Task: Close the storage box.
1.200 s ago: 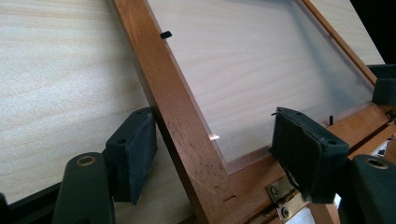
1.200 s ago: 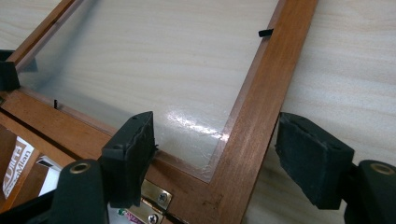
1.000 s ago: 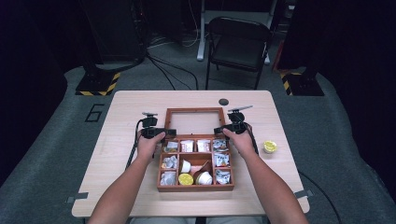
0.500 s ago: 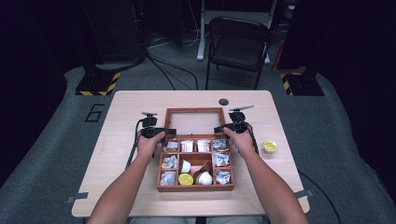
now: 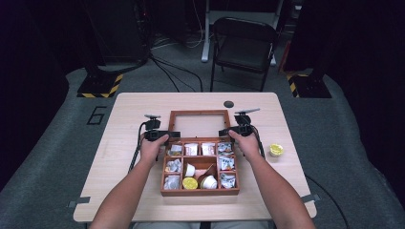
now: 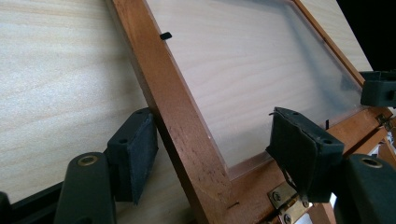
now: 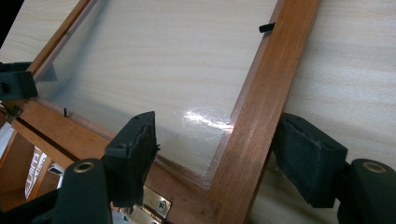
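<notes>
Wooden box [image 5: 199,191] sits near the front middle of the table [image 5: 119,143], its lid [image 5: 197,114] folded back flat on the table behind it. The lid is a wooden frame round a clear pane, hinged to the box's far edge; a brass hinge [image 6: 285,198] shows in the left gripper view.

Box is split into small compartments. They hold wrapped packets [image 5: 226,163], small white cups [image 5: 190,170] and a yellow-topped pod [image 5: 189,183]. Exact contents of the packets too small to read.

Left gripper [image 5: 168,135] is at the lid's left rail, near the hinge corner. In the left gripper view [image 6: 212,147] its jaws stand partly apart and straddle that rail: one pad just outside the frame over the table, the other over the pane. A gap shows on the inner side, so the pads do not press. Its jaws have just been opening a little, the rail between them.

Right gripper [image 5: 228,132] mirrors it on the lid's right rail. In the right gripper view [image 7: 219,149] the jaws stand fairly wide, one pad over the pane, one outside the frame, both just clear of the wood.

Both hands rest at the box's far corners, forearms coming in from the table's near edge.

Elsewhere: a yellow pod [image 5: 275,150] lies alone to the right of the box, well apart. A dark round spot [image 5: 229,103] lies beyond the lid. A folding chair [image 5: 243,45] stands on the floor behind the table.
</notes>
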The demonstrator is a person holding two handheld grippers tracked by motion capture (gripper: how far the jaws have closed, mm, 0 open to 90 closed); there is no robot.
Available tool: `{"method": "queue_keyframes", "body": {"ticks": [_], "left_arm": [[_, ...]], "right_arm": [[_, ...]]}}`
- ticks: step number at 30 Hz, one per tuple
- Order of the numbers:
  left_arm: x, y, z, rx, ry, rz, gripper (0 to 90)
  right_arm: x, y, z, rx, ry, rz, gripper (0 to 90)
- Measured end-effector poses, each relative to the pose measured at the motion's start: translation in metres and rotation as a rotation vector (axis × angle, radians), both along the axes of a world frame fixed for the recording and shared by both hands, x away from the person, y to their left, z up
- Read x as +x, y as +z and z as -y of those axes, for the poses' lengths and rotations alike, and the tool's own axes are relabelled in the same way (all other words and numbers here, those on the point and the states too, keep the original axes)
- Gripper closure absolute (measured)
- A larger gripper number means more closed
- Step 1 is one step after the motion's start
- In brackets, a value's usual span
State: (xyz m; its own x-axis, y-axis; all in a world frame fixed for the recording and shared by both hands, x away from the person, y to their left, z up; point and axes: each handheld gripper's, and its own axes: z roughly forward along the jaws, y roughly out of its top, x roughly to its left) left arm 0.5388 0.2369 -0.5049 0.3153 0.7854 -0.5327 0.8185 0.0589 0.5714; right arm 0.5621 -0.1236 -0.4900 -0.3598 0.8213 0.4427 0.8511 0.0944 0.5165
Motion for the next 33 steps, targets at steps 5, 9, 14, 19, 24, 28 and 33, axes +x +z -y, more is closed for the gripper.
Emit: {"method": "queue_keyframes", "body": {"ticks": [5, 9, 14, 19, 24, 28, 33], "left_arm": [[0.0, -0.001, 0.0, -0.005, 0.0, -0.001, 31.6], [-0.001, 0.002, -0.001, 0.002, -0.01, 0.013, 34.4], [-0.003, 0.009, -0.003, -0.023, 0.004, 0.046, 34.7], [-0.005, 0.016, -0.004, -0.028, -0.001, 0.082, 34.7], [-0.01, 0.027, -0.006, -0.032, -0.018, 0.123, 34.8], [-0.016, 0.037, -0.008, -0.038, -0.026, 0.149, 34.8], [-0.021, 0.042, -0.005, -0.025, -0.027, 0.163, 34.8]], "right_arm": [[0.0, 0.002, 0.0, 0.002, -0.001, 0.002, 29.5], [-0.002, 0.005, 0.0, -0.015, 0.009, 0.028, 30.4], [-0.005, 0.013, 0.001, 0.004, -0.005, 0.061, 31.3], [-0.009, 0.022, 0.003, 0.017, -0.002, 0.112, 32.5], [-0.014, 0.031, 0.004, 0.032, -0.003, 0.138, 33.0], [-0.022, 0.041, 0.005, 0.032, 0.012, 0.177, 32.9], [-0.028, 0.048, 0.004, 0.025, 0.019, 0.185, 32.9]]}}
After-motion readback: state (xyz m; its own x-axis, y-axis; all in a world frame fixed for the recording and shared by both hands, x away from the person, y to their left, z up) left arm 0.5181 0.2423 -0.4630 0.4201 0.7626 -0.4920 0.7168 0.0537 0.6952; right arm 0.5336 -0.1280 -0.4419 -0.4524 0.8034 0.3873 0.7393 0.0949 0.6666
